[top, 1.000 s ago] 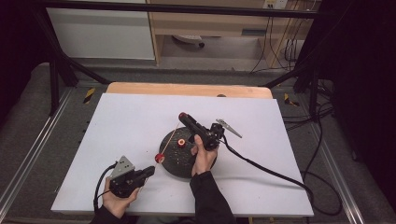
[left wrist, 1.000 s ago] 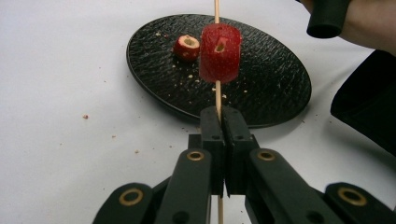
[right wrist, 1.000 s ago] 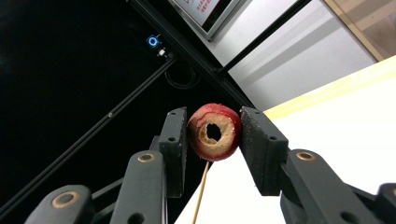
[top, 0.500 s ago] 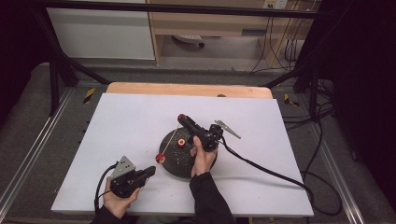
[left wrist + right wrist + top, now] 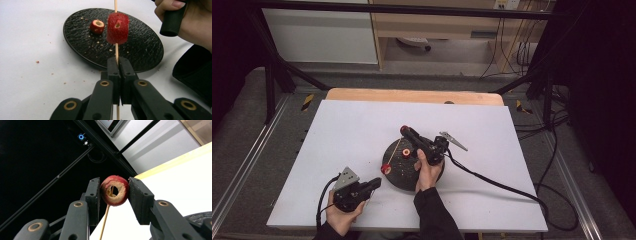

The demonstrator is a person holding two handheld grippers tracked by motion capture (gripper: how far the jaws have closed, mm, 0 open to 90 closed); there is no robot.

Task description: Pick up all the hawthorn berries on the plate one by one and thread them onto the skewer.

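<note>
Skewer (image 5: pixel 116 51) in left gripper (image 5: pixel 119 65), fruit ring (image 5: pixel 114 190) in right gripper (image 5: pixel 114 192)

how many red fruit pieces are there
3: one on the skewer held by the left gripper, one lying on the black plate, one clamped in the right gripper. None seem hidden.

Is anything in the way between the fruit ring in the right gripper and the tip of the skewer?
Nothing visible blocks it. The right gripper holds the cored fruit ring, and the skewer, clamped by the left gripper, already carries one red piece lower down, with bare stick above it.
</note>
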